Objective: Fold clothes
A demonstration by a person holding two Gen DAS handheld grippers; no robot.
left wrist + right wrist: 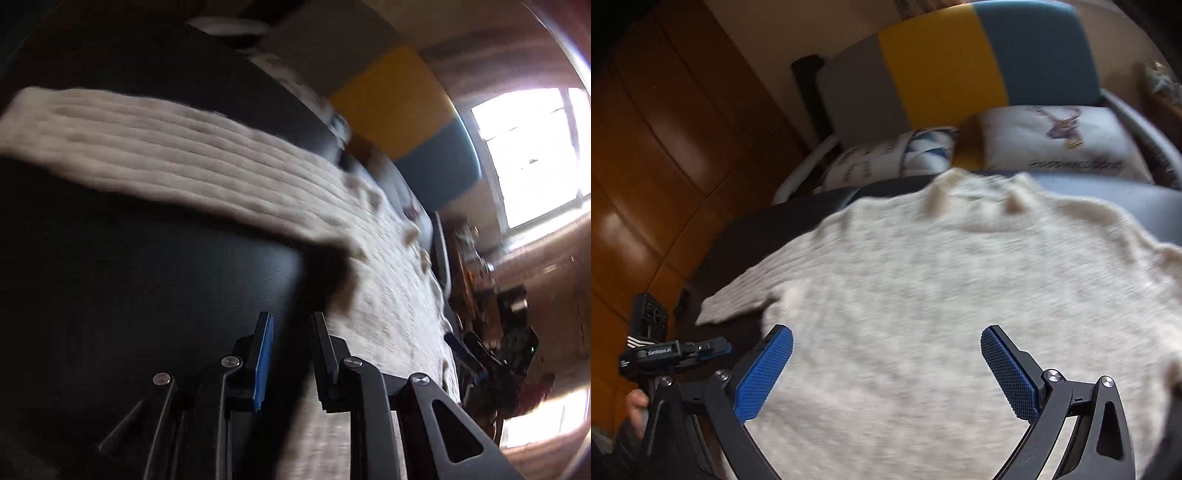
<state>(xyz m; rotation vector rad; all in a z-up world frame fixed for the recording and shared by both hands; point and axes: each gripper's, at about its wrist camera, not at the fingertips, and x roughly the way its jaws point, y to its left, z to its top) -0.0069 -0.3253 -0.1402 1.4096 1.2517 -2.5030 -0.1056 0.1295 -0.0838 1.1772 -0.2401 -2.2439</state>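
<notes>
Across the middle of the frame: cream knitted sweater [923, 277], flat on dark worktop [147, 277].
Handling: soft, floppy, light; pinch hem or sleeve [110, 140] edge.
Left gripper [291, 332]: fingers slightly apart, empty.
Right gripper [886, 354]: fingers wide apart, empty.

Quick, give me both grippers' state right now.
Left gripper: open, narrow gap, nothing between the jaws.
Right gripper: open wide above the cream sweater, holding nothing.

Left gripper [290, 321]: black angular linkage arms, round silver screws at the pivots, blue pad on one finger. Right gripper [886, 341]: matching black frame with triangular cut-outs, silver screws, and blue cross-hatched pads [764, 373].
</notes>
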